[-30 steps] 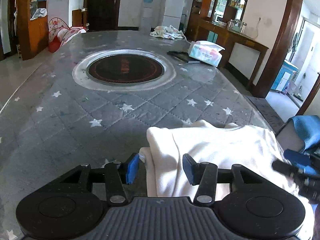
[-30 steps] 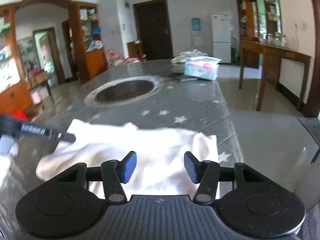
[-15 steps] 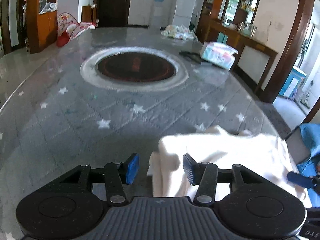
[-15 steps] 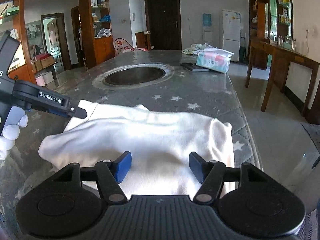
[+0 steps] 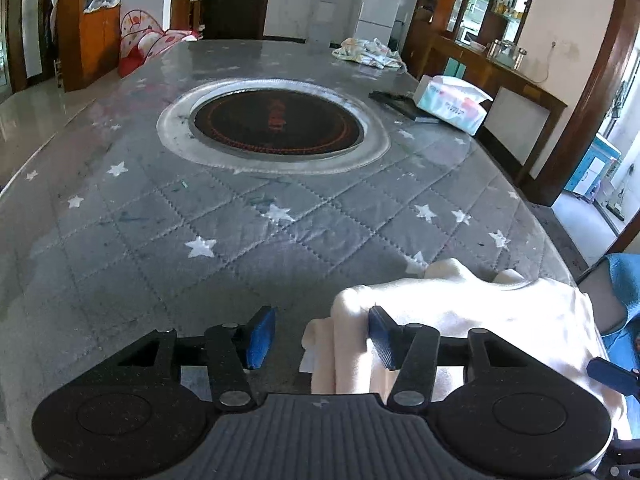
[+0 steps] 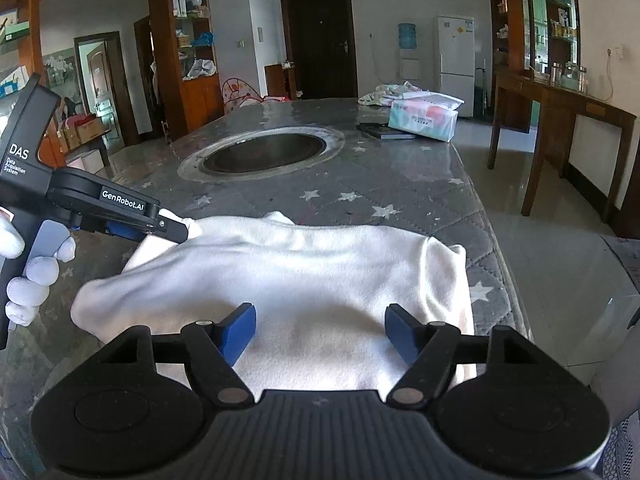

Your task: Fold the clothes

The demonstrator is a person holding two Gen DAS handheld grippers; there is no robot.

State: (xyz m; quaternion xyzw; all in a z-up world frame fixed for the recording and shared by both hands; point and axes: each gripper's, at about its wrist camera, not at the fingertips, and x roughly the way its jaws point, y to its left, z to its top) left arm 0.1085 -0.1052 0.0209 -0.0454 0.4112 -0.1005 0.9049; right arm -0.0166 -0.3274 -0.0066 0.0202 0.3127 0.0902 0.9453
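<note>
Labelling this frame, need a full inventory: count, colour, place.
garment: 1, white, near table edge
table cover: 1, grey quilted with white stars, over table
round inset: 1, dark, silver rim, table centre
tissue pack: 1, pastel, far right of table
flat item: 1, black, beside tissue pack
crumpled cloth: 1, pale patterned, far end
fridge: 1, white, back wall
left gripper: black with blue pads, open, at garment's left edge
right gripper: same, open, above garment

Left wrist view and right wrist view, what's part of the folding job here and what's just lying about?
In the job: white garment; left claw; right claw.

Lying about: tissue pack; black book; crumpled cloth; inset hotplate.
</note>
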